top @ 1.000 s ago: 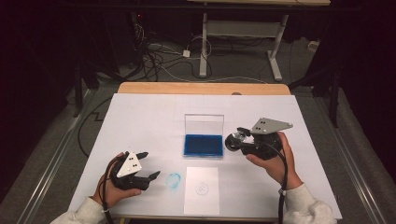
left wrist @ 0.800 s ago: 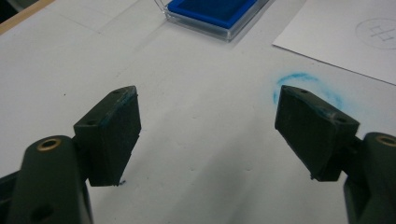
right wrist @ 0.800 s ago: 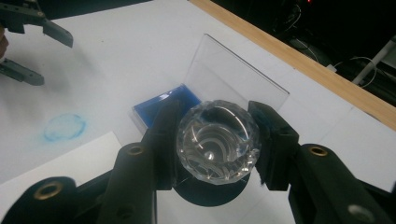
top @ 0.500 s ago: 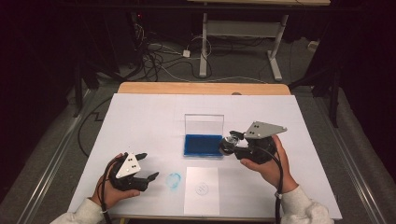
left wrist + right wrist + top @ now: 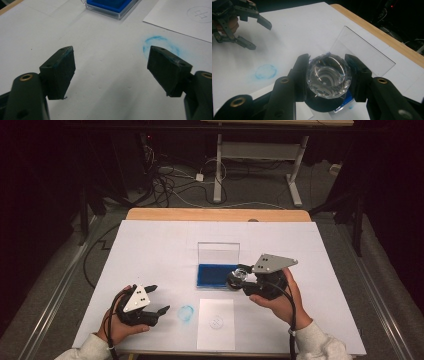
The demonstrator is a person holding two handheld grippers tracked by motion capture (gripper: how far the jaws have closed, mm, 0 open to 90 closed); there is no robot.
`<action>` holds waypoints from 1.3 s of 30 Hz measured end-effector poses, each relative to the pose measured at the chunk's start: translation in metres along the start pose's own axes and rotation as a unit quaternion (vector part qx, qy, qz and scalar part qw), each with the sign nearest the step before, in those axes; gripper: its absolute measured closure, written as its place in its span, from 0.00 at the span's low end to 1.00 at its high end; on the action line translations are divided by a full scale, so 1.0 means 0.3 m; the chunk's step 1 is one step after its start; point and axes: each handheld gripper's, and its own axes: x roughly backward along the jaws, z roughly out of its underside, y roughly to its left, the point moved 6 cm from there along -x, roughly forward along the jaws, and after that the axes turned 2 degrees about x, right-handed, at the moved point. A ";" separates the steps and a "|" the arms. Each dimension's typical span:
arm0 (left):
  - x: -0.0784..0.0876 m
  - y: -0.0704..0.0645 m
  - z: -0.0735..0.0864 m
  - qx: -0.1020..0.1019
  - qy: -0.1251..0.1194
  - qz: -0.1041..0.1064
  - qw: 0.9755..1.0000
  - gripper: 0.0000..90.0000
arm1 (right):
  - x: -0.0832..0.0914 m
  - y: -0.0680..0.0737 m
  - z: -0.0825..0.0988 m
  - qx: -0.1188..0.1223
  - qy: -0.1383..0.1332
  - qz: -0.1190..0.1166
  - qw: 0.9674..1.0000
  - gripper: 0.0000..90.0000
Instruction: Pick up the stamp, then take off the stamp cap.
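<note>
Clear plastic case with a blue ink pad (image 5: 216, 275) sits mid-table, its transparent lid (image 5: 218, 253) standing upright at the far edge. Blue pad fills the tray; nothing else seen in it.

Right gripper (image 5: 239, 280) in the person's right hand (image 5: 280, 297), jaws closed narrowly on a clear faceted round stamp handle (image 5: 329, 75). Held at the near right corner of the ink pad; in the right gripper view a dark round base shows under the handle, over the blue pad. Cannot tell whether it touches the pad.

Left gripper (image 5: 156, 301) in the left hand (image 5: 117, 322), low at the near left of the table, jaws spread wide with nothing between them. Left gripper view: faint blue smears on the pads (image 5: 61, 71).

Surface: white sheet covering a light wooden table (image 5: 215, 214). A smudged blue ring mark (image 5: 185, 313) lies just beside the left gripper's tips. Next to it, a separate white paper rectangle (image 5: 216, 324) carrying a small faint circular print (image 5: 216, 322), directly near-side of the ink pad.

Room: dark. Grey floor with tangled cables (image 5: 170, 180) beyond the table, white legs of another desk (image 5: 257, 160) behind.

Stamp face hidden underneath. Print design on the paper too small to read.
</note>
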 end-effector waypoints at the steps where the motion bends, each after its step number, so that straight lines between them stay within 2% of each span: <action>1: -0.002 0.001 -0.001 0.001 0.000 0.000 1.000 0.24 | -0.003 0.004 -0.002 0.001 0.000 0.000 1.000 0.63; 8: -0.011 -0.005 -0.014 0.009 -0.005 0.000 1.000 0.24 | -0.020 0.012 -0.015 0.000 -0.008 -0.008 1.000 0.63; 12: -0.014 -0.016 -0.043 0.011 -0.019 0.008 1.000 0.26 | -0.021 0.020 -0.015 -0.002 -0.012 -0.013 1.000 0.63; 15: -0.031 -0.038 -0.080 0.002 -0.024 0.022 0.999 0.26 | -0.016 0.026 -0.017 -0.011 -0.023 -0.018 1.000 0.63; 19: -0.065 -0.086 -0.134 -0.009 -0.029 0.040 0.999 0.27 | -0.015 0.041 -0.025 -0.011 -0.027 -0.026 0.999 0.63; 24: -0.111 -0.157 -0.203 -0.039 -0.037 0.053 0.997 0.27 | -0.024 0.072 -0.038 -0.013 -0.035 -0.042 0.998 0.63; 28: -0.147 -0.204 -0.249 -0.059 -0.053 0.062 0.995 0.27 | -0.040 0.101 -0.037 -0.020 -0.036 -0.059 0.997 0.63; 31: -0.167 -0.222 -0.275 -0.058 -0.067 0.064 0.994 0.29 | -0.048 0.122 -0.037 -0.017 -0.034 -0.068 0.997 0.63; 35: -0.175 -0.233 -0.309 -0.045 -0.094 0.067 0.992 0.29 | -0.059 0.140 -0.032 -0.022 -0.034 -0.082 0.996 0.63; 37: -0.186 -0.245 -0.311 -0.047 -0.092 0.077 0.992 0.29 | -0.061 0.142 -0.032 -0.027 -0.036 -0.085 0.995 0.63; 39: -0.193 -0.256 -0.310 -0.058 -0.088 0.081 0.991 0.30 | -0.064 0.144 -0.030 -0.027 -0.035 -0.086 0.995 0.63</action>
